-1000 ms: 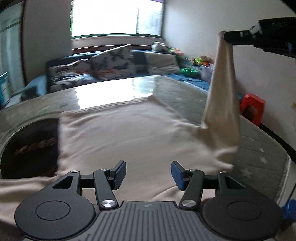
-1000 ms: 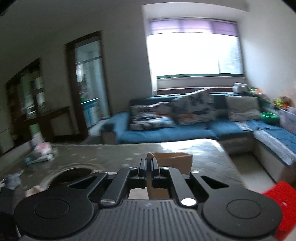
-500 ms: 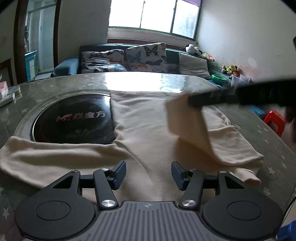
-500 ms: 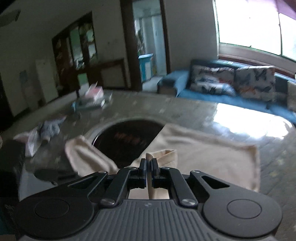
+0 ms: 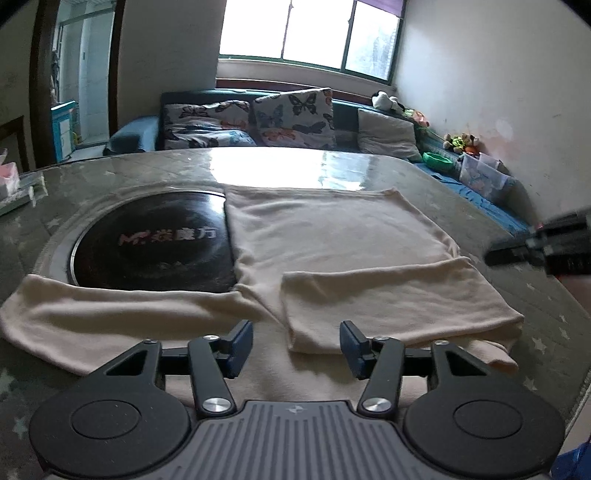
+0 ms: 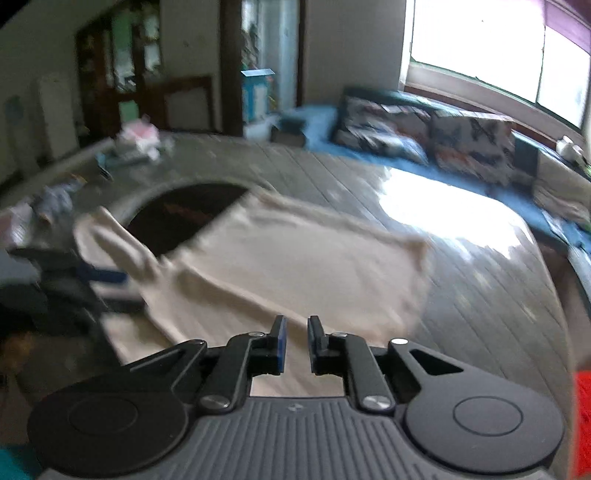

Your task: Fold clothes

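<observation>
Garment: a beige long-sleeved top lies flat on the surface, its body partly covering the black round cooktop set into it.
Right sleeve: folded across the lower part of the body, lying flat on the cloth.
Left sleeve: stretched out leftward along the near edge of the cooktop.
Left gripper: low over the near hem of the top, jaws spread wide with nothing between them.
Right gripper: above the right edge of the garment, jaws a little apart and empty; in the left wrist view it shows as a dark blurred shape at the right edge.
Background: a blue sofa with butterfly-print cushions under a bright window.
Right wrist view: blurred, so fine detail of the cloth is lost.
</observation>
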Demonstrator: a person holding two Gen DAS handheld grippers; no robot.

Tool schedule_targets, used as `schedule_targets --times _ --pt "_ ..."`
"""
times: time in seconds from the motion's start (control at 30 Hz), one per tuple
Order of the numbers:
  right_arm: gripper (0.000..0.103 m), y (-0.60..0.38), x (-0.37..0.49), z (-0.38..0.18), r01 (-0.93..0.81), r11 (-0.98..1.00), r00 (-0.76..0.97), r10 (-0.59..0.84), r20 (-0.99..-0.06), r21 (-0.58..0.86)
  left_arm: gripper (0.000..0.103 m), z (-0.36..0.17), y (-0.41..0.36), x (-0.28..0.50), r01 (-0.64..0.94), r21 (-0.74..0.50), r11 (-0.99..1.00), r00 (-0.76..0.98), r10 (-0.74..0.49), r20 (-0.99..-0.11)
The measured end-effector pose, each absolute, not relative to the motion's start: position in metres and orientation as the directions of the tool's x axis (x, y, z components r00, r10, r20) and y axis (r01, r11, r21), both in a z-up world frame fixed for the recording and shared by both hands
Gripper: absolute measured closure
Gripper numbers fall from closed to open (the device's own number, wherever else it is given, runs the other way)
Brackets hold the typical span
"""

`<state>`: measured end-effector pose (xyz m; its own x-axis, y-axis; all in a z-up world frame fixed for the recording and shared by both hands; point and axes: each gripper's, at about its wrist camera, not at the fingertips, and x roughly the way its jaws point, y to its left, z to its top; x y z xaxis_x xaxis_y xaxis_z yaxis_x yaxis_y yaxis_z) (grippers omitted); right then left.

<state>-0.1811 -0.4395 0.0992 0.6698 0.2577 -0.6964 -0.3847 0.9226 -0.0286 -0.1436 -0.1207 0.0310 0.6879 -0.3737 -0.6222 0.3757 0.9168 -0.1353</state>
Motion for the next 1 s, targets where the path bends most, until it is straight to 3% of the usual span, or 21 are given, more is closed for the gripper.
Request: schedule_targets --times 0.13,0.2,0.37,0.57,0.77,1.0 --pt "0.083 -0.464 -0.196 0.083 -0.347 0.935 0.657 0.191 -0.729 -0.067 0.062 0.025 -0.128 -0.139 0.377 -0.132 0.917 0.669 -0.368 -0.645" --pt "0.083 -0.472 -0.201 0.078 -0.328 0.942 0.66 0.173 -0.731 -0.073 0.076 0.024 -0.131 -0.138 0.374 -0.126 0.919 0.668 -0.361 -0.65" --pt "0.083 -0.479 -0.196 0.079 -0.306 0.951 0.686 0.188 -0.703 -0.045 0.091 0.029 -0.132 -0.138 0.368 -0.113 0.923 0.683 -0.351 -0.641" --pt "0.083 -0.462 -0.171 0.07 -0.345 0.937 0.707 0.218 -0.673 -0.059 0.092 0.032 -0.131 -0.139 0.365 -0.097 0.926 0.688 -0.338 -0.642" --pt "0.084 -0.464 -0.153 0.046 -0.305 0.95 0.691 0.172 -0.702 -0.068 0.086 0.033 -0.124 -0.14 0.346 -0.076 0.935 0.7 -0.311 -0.643" --pt "0.084 -0.469 -0.168 0.056 -0.324 0.944 0.695 0.199 -0.691 -0.054 0.086 0.037 -0.134 -0.135 0.374 -0.087 0.924 0.707 -0.344 -0.619"
